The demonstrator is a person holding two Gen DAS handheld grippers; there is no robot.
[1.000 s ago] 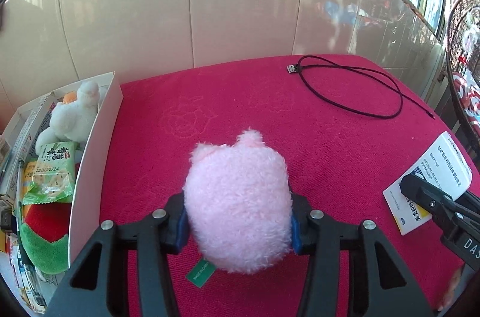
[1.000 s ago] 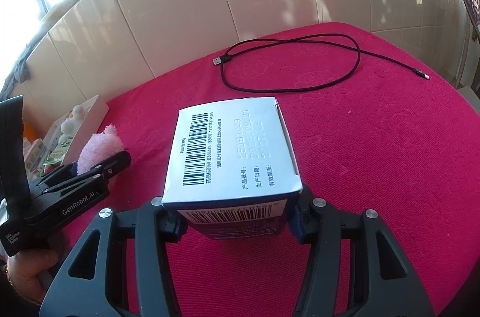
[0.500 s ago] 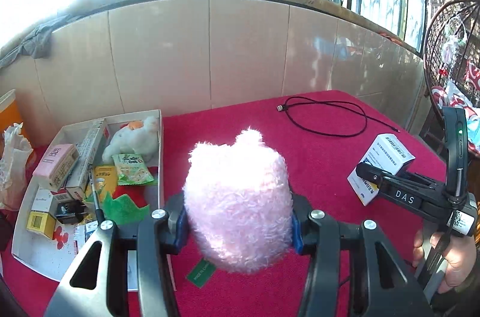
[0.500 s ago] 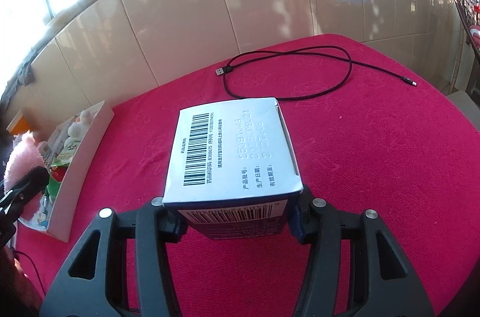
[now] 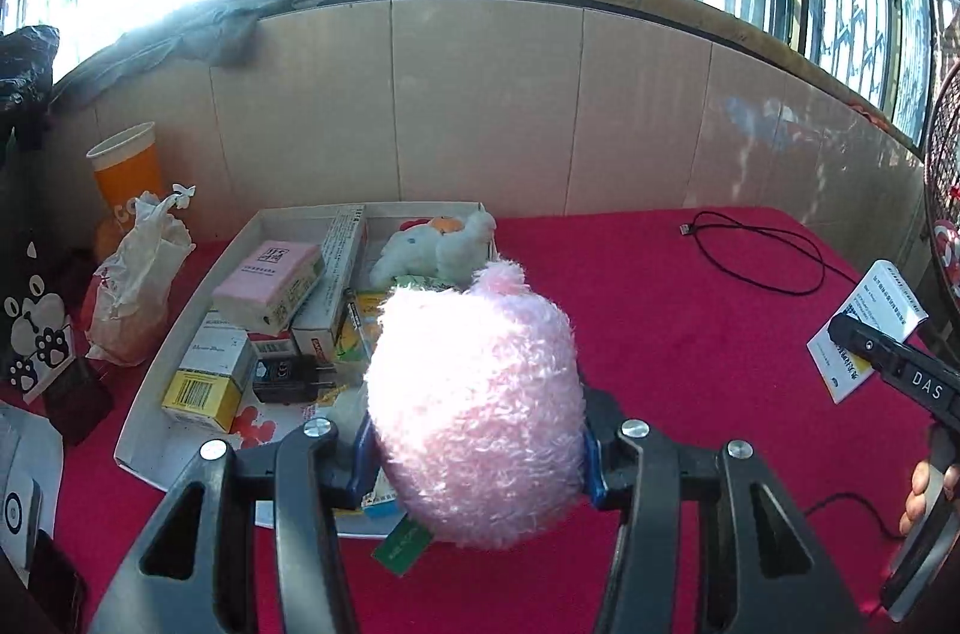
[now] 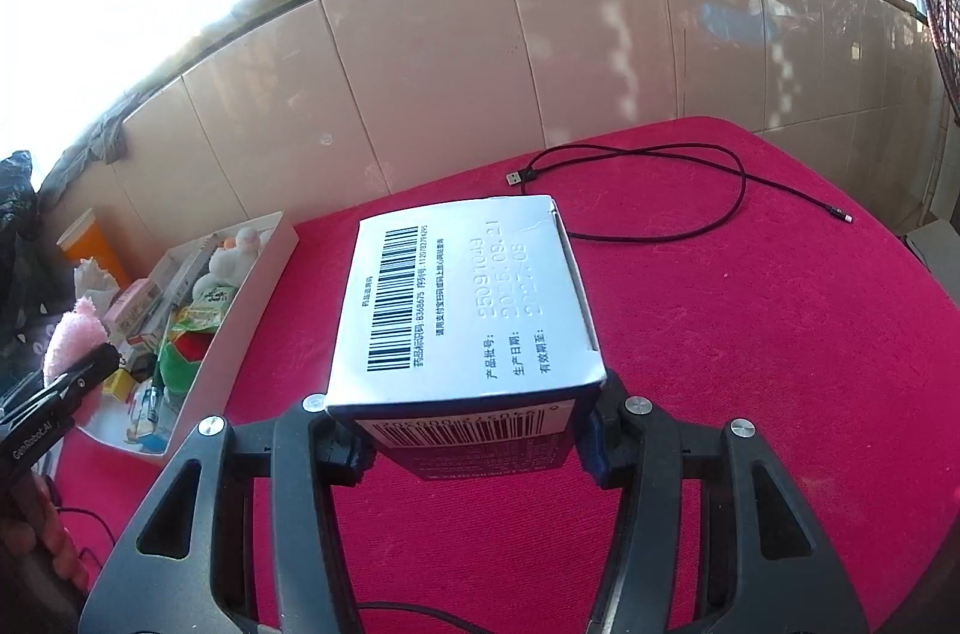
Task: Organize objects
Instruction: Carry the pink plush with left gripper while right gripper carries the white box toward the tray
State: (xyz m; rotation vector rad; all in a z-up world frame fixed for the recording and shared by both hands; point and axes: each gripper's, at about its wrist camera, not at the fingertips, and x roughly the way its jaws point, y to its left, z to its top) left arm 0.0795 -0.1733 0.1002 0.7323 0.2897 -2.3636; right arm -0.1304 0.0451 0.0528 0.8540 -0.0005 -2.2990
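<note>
Red-covered table (image 5: 690,310), tiled wall behind. Left hand-held gripper (image 5: 474,445) clamps pink plush toy (image 5: 474,412) at lower centre, apparently above white tray (image 5: 180,334). Right hand-held gripper (image 6: 474,439) grips medicine box (image 6: 462,304) centre frame.

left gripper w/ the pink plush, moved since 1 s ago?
Yes. The left gripper, shut on the pink plush, has risen and swung left toward the white tray, now overlapping its near edge.

The left wrist view looks forward along its fingers from just above the white tray (image 5: 180,328), close over the tray's near right corner, facing the tiled wall. The right wrist view sits farther right of the tray (image 6: 264,274), also facing the wall. Both share the tray and black cable (image 5: 756,268) (image 6: 660,190).
</note>
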